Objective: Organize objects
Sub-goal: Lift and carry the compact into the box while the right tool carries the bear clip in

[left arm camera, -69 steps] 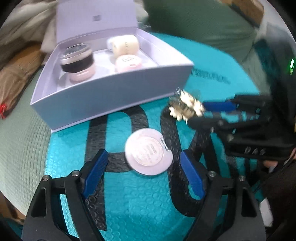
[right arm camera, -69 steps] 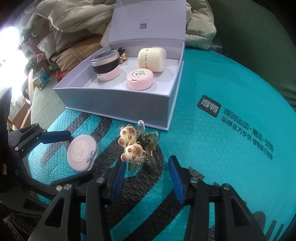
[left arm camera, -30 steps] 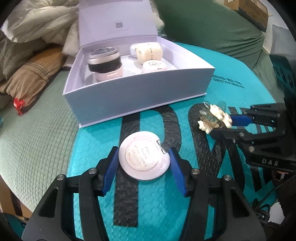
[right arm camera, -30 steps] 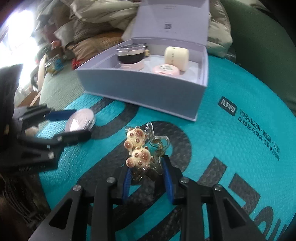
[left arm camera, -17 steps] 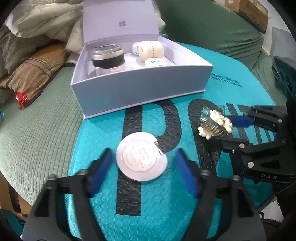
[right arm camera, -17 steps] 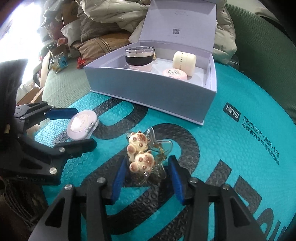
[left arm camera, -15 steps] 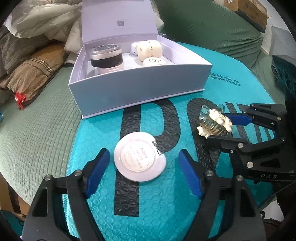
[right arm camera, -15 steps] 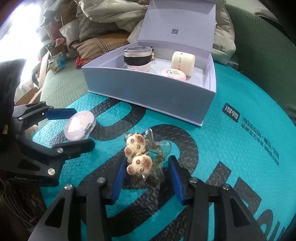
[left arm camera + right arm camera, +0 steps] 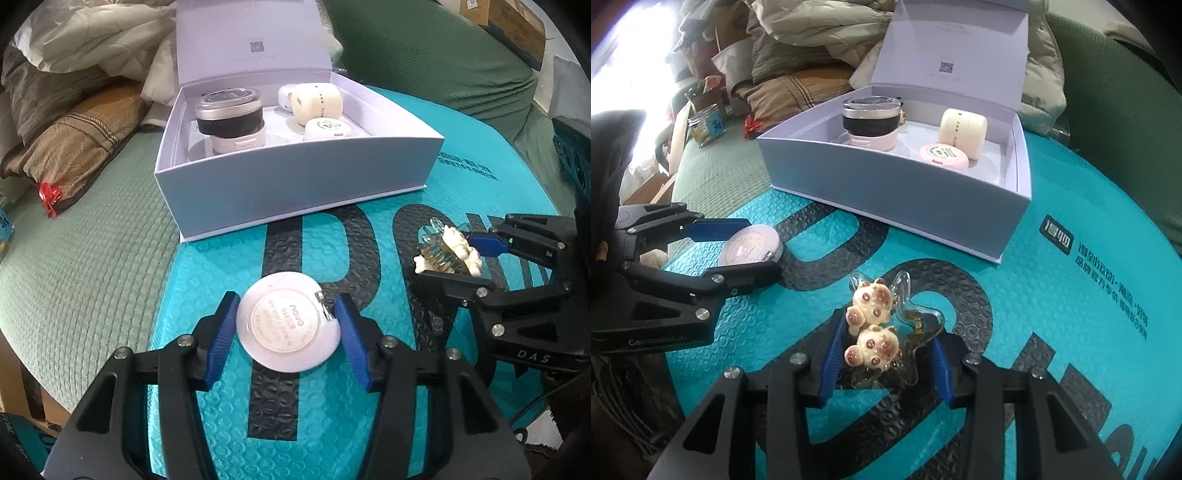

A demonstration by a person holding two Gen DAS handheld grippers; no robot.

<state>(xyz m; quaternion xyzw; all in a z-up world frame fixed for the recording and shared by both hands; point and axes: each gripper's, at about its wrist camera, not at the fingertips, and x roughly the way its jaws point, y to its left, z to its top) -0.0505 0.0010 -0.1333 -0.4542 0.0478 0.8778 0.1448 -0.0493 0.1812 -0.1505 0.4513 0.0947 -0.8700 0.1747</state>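
left claw [image 9: 287, 328] is being pinched on round pale-pink plastic compact [image 9: 288, 326] | right claw [image 9: 886, 356] is being pinched on clear star-shaped bear hair clip [image 9: 882, 332]

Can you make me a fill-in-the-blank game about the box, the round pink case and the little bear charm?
1. The left gripper is shut on the round ____ compact.
2. The right gripper is shut on the ____ charm.
3. The lid of the white box is ____.
4. The black-banded jar sits ____ the box.

Missing words: pink; bear; open; inside
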